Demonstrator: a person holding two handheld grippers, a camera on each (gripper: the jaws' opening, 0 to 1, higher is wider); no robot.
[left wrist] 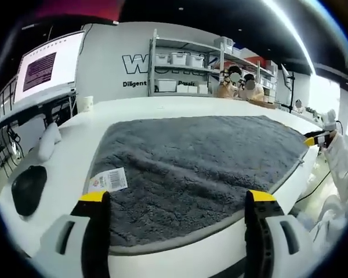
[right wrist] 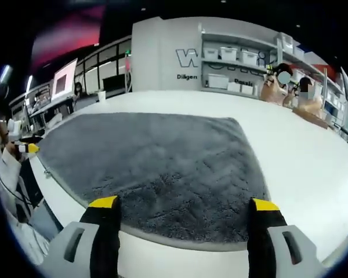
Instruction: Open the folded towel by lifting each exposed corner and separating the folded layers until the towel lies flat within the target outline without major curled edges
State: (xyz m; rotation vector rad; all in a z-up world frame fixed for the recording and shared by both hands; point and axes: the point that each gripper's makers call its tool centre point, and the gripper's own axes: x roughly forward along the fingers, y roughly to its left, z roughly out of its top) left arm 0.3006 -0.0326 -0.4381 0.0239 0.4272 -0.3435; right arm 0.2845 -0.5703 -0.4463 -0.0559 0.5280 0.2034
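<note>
A dark grey fluffy towel (left wrist: 197,168) lies spread flat on the white table (left wrist: 64,174), with a white barcode label (left wrist: 108,180) at its near left corner. My left gripper (left wrist: 177,202) stands open just off the towel's near edge, nothing between its yellow-tipped fingers. In the right gripper view the same towel (right wrist: 156,162) stretches away, and my right gripper (right wrist: 182,208) is open over its near edge. The other gripper's yellow tip (left wrist: 314,139) shows at the far right of the left gripper view, and at the left of the right gripper view (right wrist: 28,148).
A black mouse-like object (left wrist: 28,188) and a white object (left wrist: 48,142) lie on the table to the left. A white cup (left wrist: 84,103) stands further back. Shelves with white bins (left wrist: 180,69) line the far wall. A person's white sleeve (left wrist: 345,168) shows at the right.
</note>
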